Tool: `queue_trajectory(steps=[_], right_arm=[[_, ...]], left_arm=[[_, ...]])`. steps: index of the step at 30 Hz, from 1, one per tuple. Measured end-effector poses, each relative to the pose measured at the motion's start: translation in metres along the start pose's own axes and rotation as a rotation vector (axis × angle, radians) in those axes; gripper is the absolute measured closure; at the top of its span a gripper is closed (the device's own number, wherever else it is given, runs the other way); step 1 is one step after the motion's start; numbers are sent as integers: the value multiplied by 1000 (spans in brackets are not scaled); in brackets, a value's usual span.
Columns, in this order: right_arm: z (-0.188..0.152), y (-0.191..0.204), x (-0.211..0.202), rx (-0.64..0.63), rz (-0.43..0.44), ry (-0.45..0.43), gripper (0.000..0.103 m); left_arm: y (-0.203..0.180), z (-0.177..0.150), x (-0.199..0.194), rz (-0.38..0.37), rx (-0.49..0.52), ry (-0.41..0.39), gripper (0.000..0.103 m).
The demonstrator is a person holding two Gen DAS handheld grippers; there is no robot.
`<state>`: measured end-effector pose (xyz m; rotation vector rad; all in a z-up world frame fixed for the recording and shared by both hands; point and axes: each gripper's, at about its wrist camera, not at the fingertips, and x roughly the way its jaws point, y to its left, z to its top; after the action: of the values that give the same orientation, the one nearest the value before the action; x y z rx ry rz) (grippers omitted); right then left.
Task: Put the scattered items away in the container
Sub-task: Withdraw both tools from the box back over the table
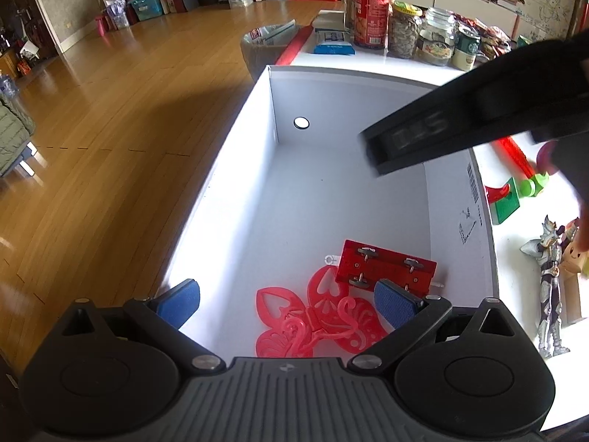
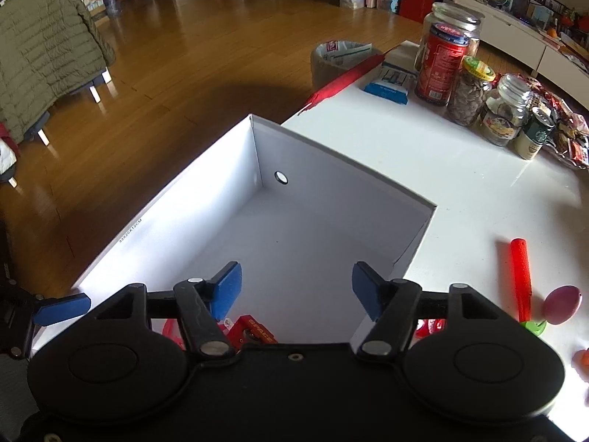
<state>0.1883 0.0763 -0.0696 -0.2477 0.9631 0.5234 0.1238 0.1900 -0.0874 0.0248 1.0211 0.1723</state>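
Hovered over the near end of the white cardboard box: left gripper, blue pads spread wide, nothing between them. Lay just beyond those pads, on the box floor: a red filigree butterfly cutout, and at its 1 o'clock, touching or overlapping it, a red toy car flipped wheels-up. Hung over the same box from the 3 o'clock side: right gripper, pads parted with only air in the gap, its dark body blurred across the left wrist view. Glimpsed under it, at the box's near end, the car's red side lettered "SPACE". Stood outside the box on the white table, at 3 o'clock: a silver-armoured action figure, a small cardboard-coloured figure touching it, a red-and-green toy, a red foam stick on a green base and a pink egg-shaped piece just beside it. Sat farther off at 1 o'clock: a blue-and-white packet, a red labelled can, glass jars and a green-and-white can. Spread beyond, at 11 o'clock: wooden floor and a wastebasket.
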Motion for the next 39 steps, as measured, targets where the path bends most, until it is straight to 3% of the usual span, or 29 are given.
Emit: queue_trajectory(steps=[8,17,27,32,39], right_arm=[[-26,-39,-62,75,-47,-107,15],[-102,-111,-128,188,-170,-114,13],[-190,-174,-164,298,-260,-118,12],[-227,-199,-167,351,-273,-113,12],[-244,-227,-154,380,-265,-71,12]], left_arm=[[-4,-4,-25,-6,11,-58,2],[-47,-11,-73,-73,90,-131,2],[-136,-27,-125,-160,247,-202,1],[-186,-39,-122,-188,330,-184,1],[-243,-52,-83,-189,438,-107,1]])
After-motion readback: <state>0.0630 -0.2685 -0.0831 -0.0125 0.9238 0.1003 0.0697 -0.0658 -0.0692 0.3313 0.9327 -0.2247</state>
